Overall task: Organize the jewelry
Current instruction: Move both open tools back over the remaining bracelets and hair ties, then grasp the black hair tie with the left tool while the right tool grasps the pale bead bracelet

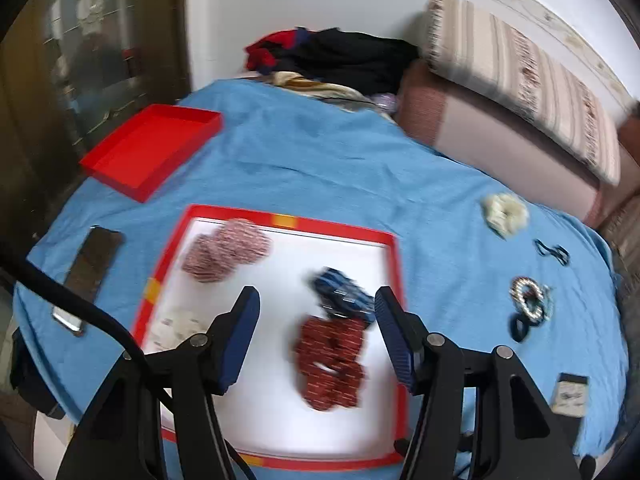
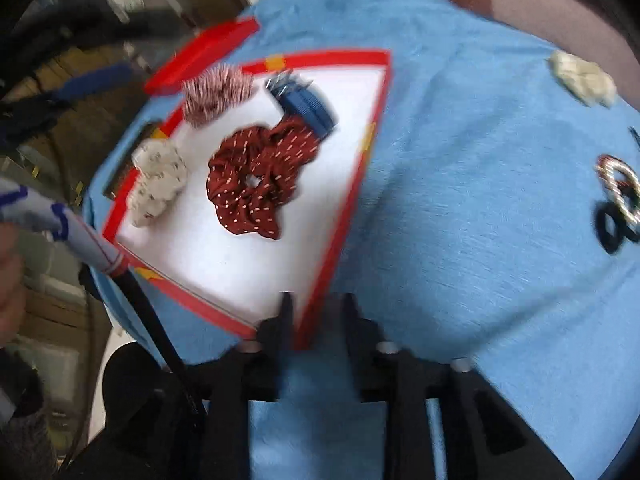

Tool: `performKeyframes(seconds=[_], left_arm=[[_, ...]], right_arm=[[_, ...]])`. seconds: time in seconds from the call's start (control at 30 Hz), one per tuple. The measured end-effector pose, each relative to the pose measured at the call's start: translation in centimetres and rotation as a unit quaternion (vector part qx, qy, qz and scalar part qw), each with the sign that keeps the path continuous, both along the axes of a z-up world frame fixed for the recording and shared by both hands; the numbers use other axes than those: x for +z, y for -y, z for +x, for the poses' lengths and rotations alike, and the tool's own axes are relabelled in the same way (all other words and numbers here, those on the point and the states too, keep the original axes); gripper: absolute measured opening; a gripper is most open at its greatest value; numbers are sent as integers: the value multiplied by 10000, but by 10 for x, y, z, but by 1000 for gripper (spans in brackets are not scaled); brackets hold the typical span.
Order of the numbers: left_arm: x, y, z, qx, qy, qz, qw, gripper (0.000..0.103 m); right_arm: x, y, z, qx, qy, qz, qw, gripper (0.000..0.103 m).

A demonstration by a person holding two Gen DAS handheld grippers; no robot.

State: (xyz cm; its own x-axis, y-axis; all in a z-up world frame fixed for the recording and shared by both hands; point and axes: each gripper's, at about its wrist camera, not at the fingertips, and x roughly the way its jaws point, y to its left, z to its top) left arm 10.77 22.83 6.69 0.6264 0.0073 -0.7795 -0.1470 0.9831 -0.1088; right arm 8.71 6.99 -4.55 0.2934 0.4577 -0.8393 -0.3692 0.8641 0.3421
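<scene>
A red-rimmed box with a white floor (image 1: 280,420) (image 2: 344,208) lies on the blue cloth. In it are a dark red dotted scrunchie (image 1: 330,364) (image 2: 256,180), a blue hair piece (image 1: 342,294) (image 2: 310,108), a pink striped scrunchie (image 1: 226,248) (image 2: 216,94) and a white scrunchie (image 1: 176,328) (image 2: 158,184). My left gripper (image 1: 316,300) is open and empty above the box. My right gripper (image 2: 318,300) hovers over the box's near corner, empty, jaws a small gap apart. A cream scrunchie (image 1: 506,210) (image 2: 582,76), a pearl ring (image 1: 528,298) (image 2: 618,188) and dark hair ties (image 1: 552,252) lie on the cloth at right.
The red box lid (image 1: 152,152) (image 2: 200,56) lies at the far left of the blue cloth (image 1: 320,160). A phone (image 1: 88,276) lies left of the box. A small card (image 1: 568,394) lies at right. Clothes (image 1: 340,60) and a striped cushion (image 1: 520,80) are behind.
</scene>
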Motion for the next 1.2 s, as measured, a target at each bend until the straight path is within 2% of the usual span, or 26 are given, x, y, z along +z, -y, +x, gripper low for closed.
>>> performKeyframes(seconds=[0.1, 0.23, 0.4, 0.47, 0.57, 0.67, 0.87, 0.97, 1.17, 1.2], left_arm=[[-3, 33, 0, -319, -32, -13, 9995, 59], [-19, 82, 7, -800, -186, -59, 9966, 59], [-53, 149, 27, -1446, -483, -284, 9879, 59], [-68, 178, 38, -1720, -590, -349, 9827, 59], [-86, 211, 55, -2024, -723, -432, 9757, 59], [-102, 237, 71, -2240, -810, -417, 9703, 59], [-122, 257, 90, -2475, -950, -553, 9626, 58], [-130, 261, 95, -2582, -1041, -576, 9587, 45], [-133, 268, 97, -2633, -964, -545, 9583, 42], [-134, 270, 96, -2616, -957, -527, 9590, 42]], right_arm=[[6, 53, -7, -331, 223, 112, 9991, 39], [7, 143, -5, -1177, 357, 75, 9924, 39], [-5, 255, 20, -2322, 329, -181, 9719, 39], [-9, 281, 34, -2545, 285, -105, 9666, 39], [-15, 300, 59, -2743, 292, 45, 9612, 39], [-19, 302, 80, -2745, 329, 98, 9610, 39], [-26, 294, 107, -2662, 312, 105, 9634, 39], [-31, 286, 113, -2588, 341, -32, 9653, 39], [-36, 268, 120, -2491, 521, -628, 9650, 38], [-36, 263, 121, -2454, 571, -808, 9644, 35]])
